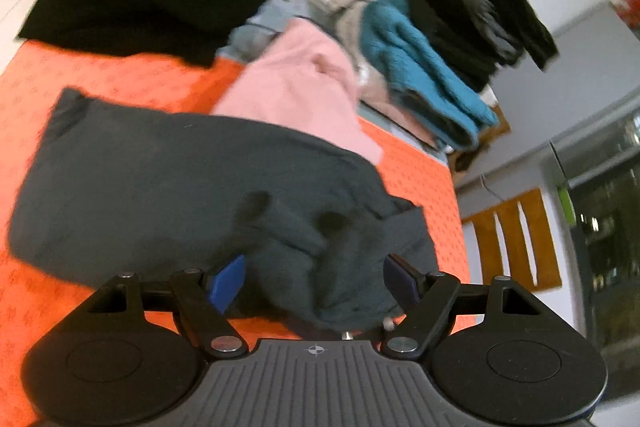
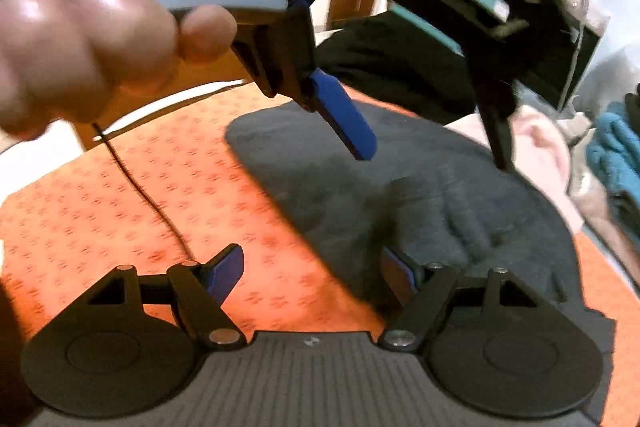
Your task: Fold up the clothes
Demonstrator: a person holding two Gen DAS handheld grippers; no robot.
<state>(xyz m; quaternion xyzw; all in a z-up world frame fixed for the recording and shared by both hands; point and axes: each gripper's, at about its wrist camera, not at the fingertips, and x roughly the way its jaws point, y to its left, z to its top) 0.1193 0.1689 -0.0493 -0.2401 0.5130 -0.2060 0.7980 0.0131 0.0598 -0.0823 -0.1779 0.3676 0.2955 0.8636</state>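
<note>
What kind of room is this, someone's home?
Probably a home: folded clothes, a teal fleece piece and a pink one, sit stacked beyond a dark grey garment on an orange patterned cloth.

Orange patterned surface (image 1: 120,83), dark garment (image 1: 192,187), pink garment (image 1: 304,87)

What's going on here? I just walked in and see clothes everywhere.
A person is folding clothes on an orange cloth with a handheld gripper in each hand. Both the left gripper and the right gripper are open over a dark grey garment, which lies partly folded and bunched at the near end. A pink garment, a teal one and black ones wait behind.
</note>
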